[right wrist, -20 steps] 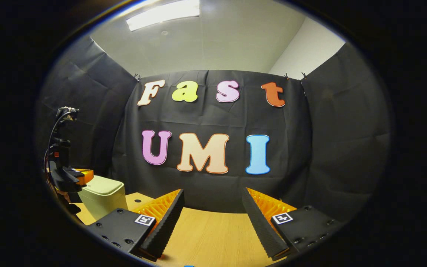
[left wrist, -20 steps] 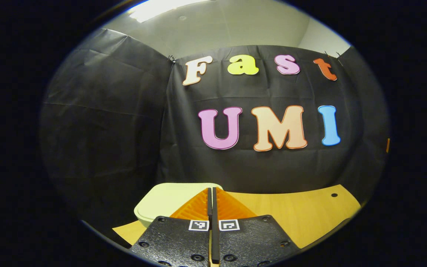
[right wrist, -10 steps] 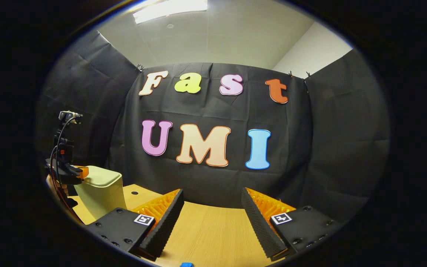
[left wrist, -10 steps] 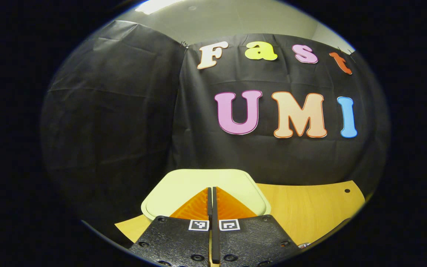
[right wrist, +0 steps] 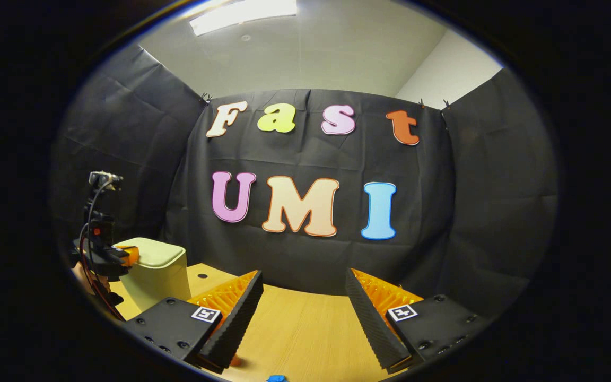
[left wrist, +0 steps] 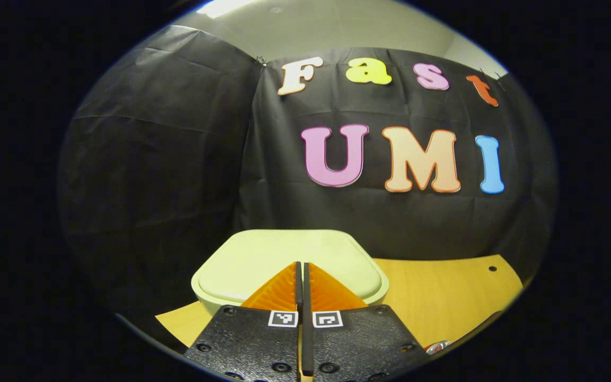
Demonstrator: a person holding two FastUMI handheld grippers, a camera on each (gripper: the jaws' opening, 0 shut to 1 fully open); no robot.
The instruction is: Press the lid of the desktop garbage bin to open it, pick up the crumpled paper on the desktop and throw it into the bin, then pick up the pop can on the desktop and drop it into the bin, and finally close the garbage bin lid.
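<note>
The left gripper had its fingers together, the tips over the near edge of the bin lid, at 6 o'clock in the left gripper view. The right gripper was held apart over the bare table, with the bin at its 9 o'clock. I judged the lid was not yet open, so every step was left. Paper and can: cannot tell.

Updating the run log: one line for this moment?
left gripper shut, at bin lid | lid closed | right gripper open, empty, over table
</note>
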